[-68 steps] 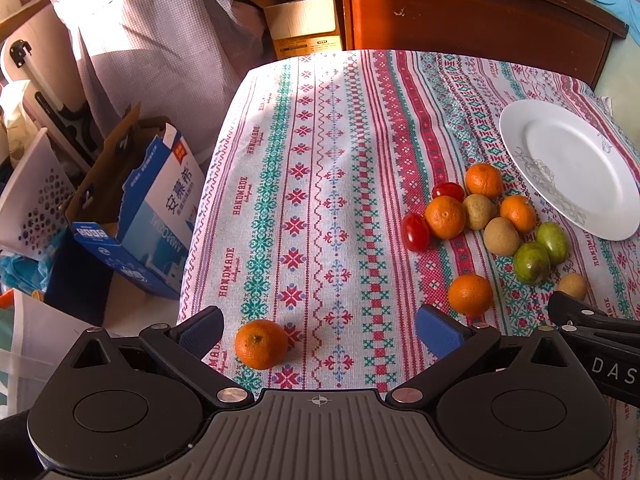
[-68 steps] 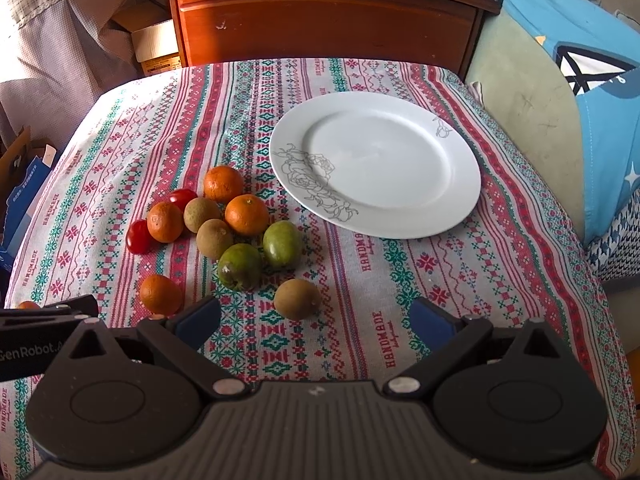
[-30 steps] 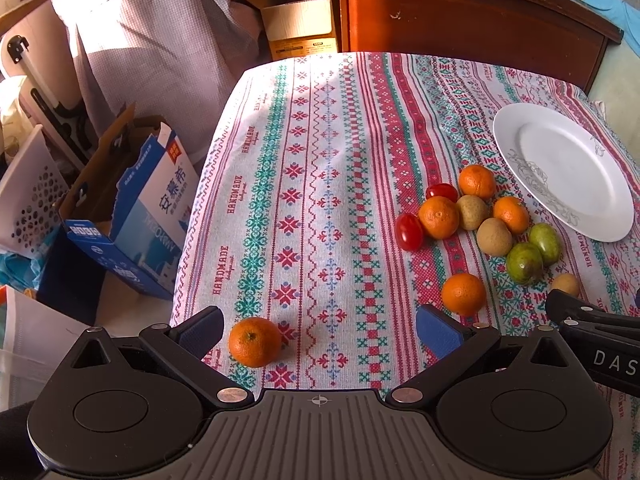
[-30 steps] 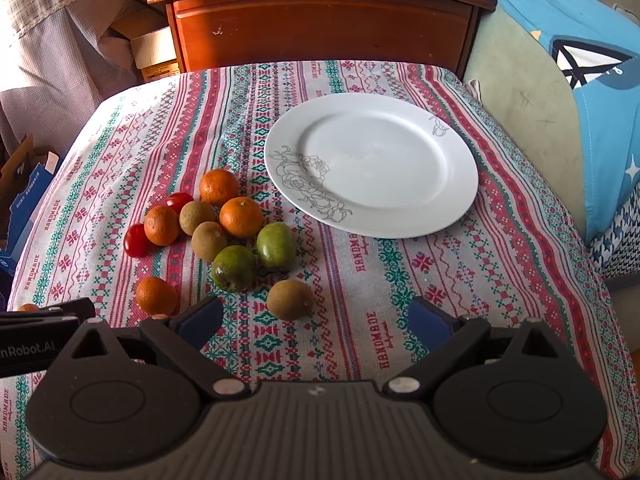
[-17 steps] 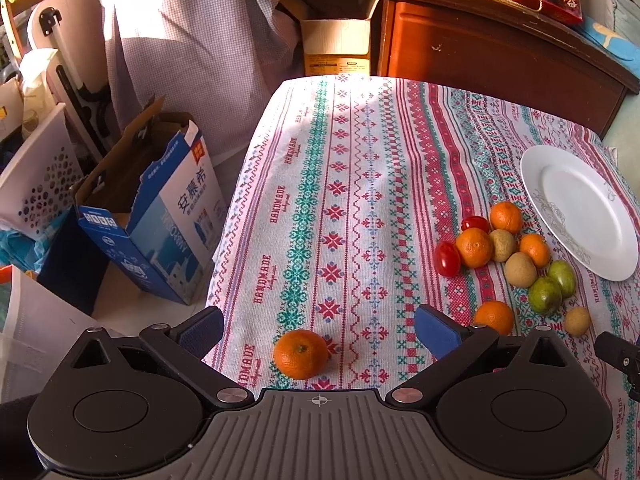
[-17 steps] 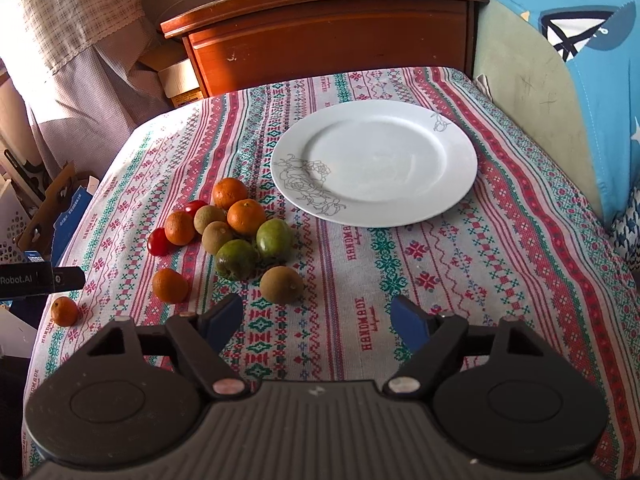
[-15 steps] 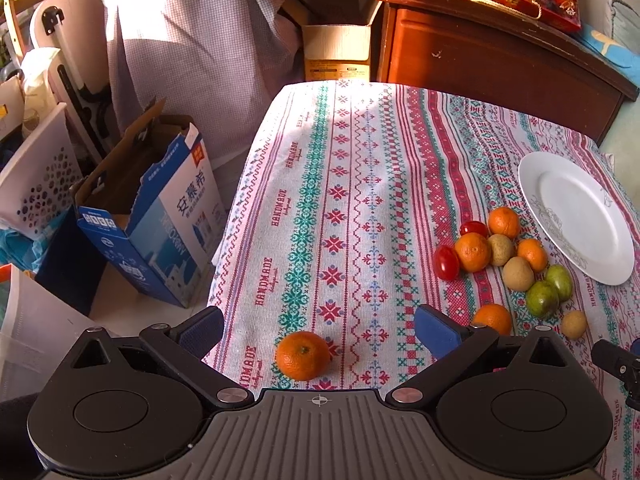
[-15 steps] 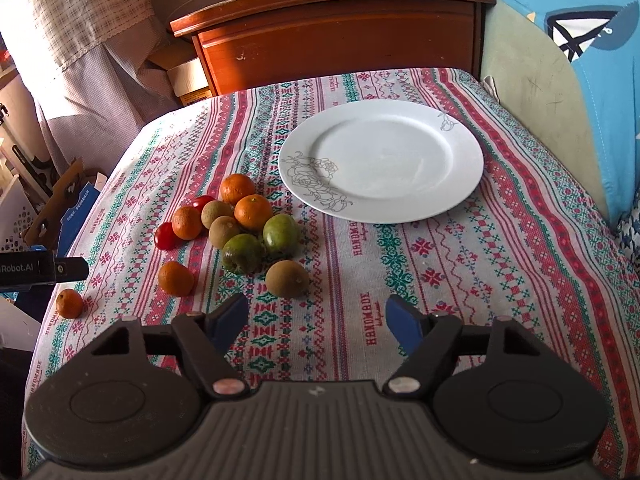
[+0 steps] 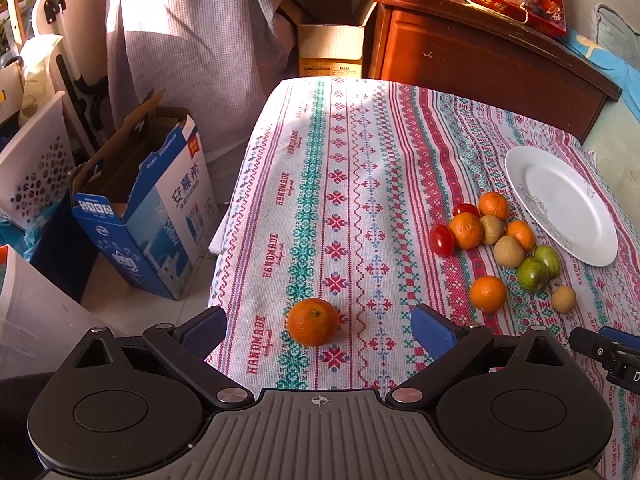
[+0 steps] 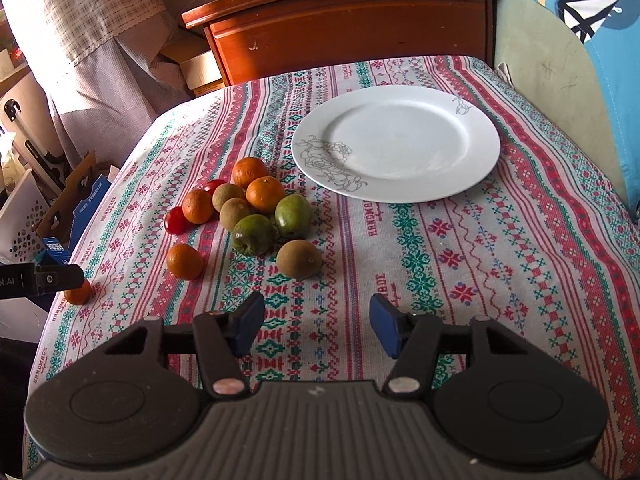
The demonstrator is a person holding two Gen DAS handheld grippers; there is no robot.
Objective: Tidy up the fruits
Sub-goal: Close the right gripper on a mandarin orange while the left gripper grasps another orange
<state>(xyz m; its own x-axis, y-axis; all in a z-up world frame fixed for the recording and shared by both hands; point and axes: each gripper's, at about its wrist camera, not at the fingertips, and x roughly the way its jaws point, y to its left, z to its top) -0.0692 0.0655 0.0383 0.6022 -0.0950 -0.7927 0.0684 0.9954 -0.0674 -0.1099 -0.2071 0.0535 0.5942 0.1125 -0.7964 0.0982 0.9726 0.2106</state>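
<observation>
A lone orange tangerine lies on the patterned tablecloth, between the wide-apart fingers of my open left gripper, which does not touch it. To the right lies a cluster of tangerines, brown kiwis, green fruits and two red tomatoes, next to a white plate. In the right wrist view my right gripper hovers over bare cloth, its jaws closing with nothing between them. The nearest brown kiwi lies just beyond its tips, with the fruit cluster and the plate farther back.
A wooden headboard stands behind the table. Left of the table are a blue open carton, a white perforated basket and a hanging checked cloth. A cardboard box is at the back. The table's left edge is close to the lone tangerine.
Both grippers have pulled back, so more of the table shows. The right gripper's fingers have come much closer together. The left gripper stays wide, with the lone tangerine now nearer its middle.
</observation>
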